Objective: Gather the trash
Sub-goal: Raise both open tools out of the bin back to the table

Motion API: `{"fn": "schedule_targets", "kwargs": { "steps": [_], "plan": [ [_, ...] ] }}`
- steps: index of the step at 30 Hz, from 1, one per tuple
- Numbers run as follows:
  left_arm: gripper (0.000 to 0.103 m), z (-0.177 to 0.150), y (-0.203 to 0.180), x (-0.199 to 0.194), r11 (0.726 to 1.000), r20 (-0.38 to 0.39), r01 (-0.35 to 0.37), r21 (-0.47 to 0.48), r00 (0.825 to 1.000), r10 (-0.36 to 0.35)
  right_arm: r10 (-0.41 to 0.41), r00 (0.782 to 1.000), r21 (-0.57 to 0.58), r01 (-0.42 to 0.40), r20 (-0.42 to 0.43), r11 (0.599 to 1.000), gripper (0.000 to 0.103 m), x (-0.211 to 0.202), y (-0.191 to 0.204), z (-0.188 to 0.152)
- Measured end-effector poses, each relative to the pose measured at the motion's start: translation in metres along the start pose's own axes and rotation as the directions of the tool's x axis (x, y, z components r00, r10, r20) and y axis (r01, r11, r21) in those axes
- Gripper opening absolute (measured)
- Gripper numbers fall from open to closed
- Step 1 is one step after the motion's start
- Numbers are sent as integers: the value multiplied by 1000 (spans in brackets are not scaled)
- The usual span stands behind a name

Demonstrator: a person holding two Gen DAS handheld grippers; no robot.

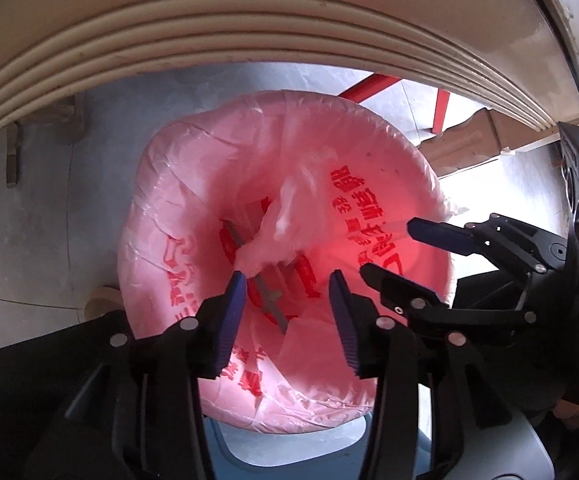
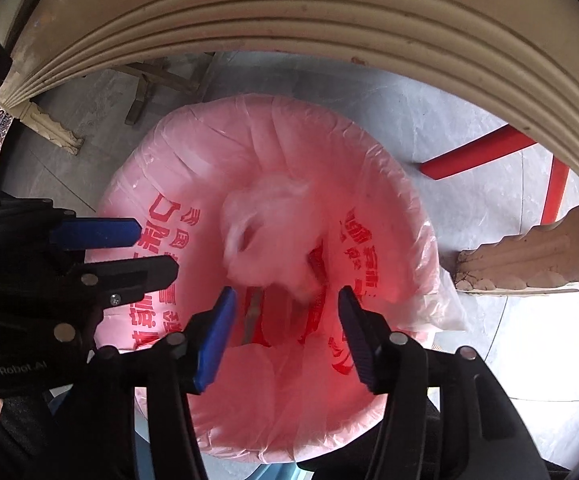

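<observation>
A trash bin lined with a pink bag (image 1: 193, 184) stands on the grey floor (image 1: 29, 220), just below the ribbed cream edge of a counter (image 1: 249, 20). Red printed characters run round the inside of the liner.

Inside the bin, a crumpled pale wad of trash (image 1: 285, 216) shows near the middle of the opening, blurred in both views — in the right wrist view it appears as a whitish smear (image 2: 265, 232) above the bottom of the bin. Whether it has landed or is in the air cannot be told. Under it lie grey strip-like pieces (image 1: 267, 300) at the bottom of the bin.

The left hand-held gripper (image 1: 287, 312) hangs over the near side of the bin, its blue-padded fingers spread apart with nothing between them. The right hand-held gripper (image 2: 287, 320) hangs over the bin too, fingers likewise apart and empty. Each one shows in the other's camera, coming in over the bin's rim from the side.

Beyond the bin, a red metal frame (image 2: 489, 152) stands on the floor, and a carved cream counter leg (image 2: 529, 256) rests beside the bin.
</observation>
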State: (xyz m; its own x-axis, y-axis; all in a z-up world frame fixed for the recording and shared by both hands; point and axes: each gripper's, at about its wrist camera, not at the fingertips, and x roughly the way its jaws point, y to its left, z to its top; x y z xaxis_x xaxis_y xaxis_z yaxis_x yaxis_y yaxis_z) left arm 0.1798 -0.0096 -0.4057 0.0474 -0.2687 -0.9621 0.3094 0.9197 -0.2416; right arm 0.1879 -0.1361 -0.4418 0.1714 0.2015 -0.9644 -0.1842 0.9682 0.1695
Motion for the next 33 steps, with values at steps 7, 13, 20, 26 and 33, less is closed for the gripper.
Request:
{"fn": "schedule_targets", "kwargs": {
  "steps": [7,13,20,26,33],
  "plan": [
    [50,1,3,-6,1000,17,-13,-16,1000,13,3,1000,19,-3,11,1000,52,-4,-4,2],
    [55,0,0,-13,999,45,-44,-16,998,45,6,1000,29,-6,25,1000,53,-10,-4,0],
    [64,-6,-2,-33,997,108,-79,-11,991,80,10,998,52,-14,65,999,53,-30,-4,-6],
    [68,-16,-11,-59,992,176,-125,22,977,119,-36,991,32,32,128,999,53,-61,5,-17],
    [68,-41,-32,-125,967,317,-241,85,926,203,-70,961,55,57,269,997,53,-128,13,-30]
  ]
}}
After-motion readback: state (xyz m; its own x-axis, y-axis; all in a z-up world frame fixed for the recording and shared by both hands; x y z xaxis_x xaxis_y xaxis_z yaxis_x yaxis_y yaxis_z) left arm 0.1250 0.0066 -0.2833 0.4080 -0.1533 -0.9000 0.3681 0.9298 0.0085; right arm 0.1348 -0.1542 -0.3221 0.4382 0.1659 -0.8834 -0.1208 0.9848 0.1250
